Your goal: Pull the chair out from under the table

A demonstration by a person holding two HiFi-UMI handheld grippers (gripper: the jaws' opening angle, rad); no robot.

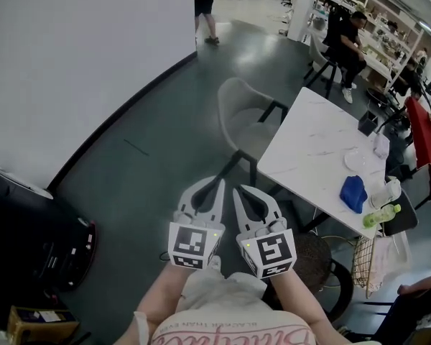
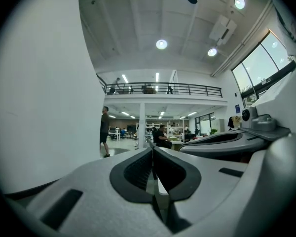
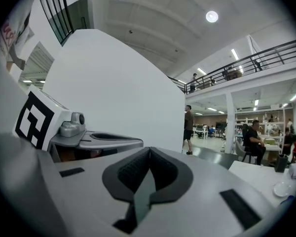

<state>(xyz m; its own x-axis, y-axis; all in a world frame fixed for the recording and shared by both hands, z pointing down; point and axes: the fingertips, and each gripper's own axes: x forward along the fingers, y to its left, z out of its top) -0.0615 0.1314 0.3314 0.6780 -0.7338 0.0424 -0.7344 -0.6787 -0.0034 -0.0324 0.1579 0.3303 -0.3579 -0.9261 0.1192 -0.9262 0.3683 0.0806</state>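
The left gripper [image 1: 220, 183] and right gripper [image 1: 236, 190] are both clenched on nothing, held side by side over the floor with tips nearly meeting. The chair [image 1: 238, 117] stands farther off, against the left edge of the table [image 1: 309, 146] and well apart from both.

A white, marble-patterned table [image 1: 309, 146] stands on a dark grey floor [image 1: 144, 164]. Near its closest corner lies a crumpled blue cloth [image 1: 353, 192], and near that, at the edge, a green bottle [image 1: 381, 215] lies on its side. A clear dish [image 1: 357, 162] sits further along, and a dark container [image 1: 368, 123] stands by the far edge. A pale chair [image 1: 244, 117] stands on the floor against the table's left side.
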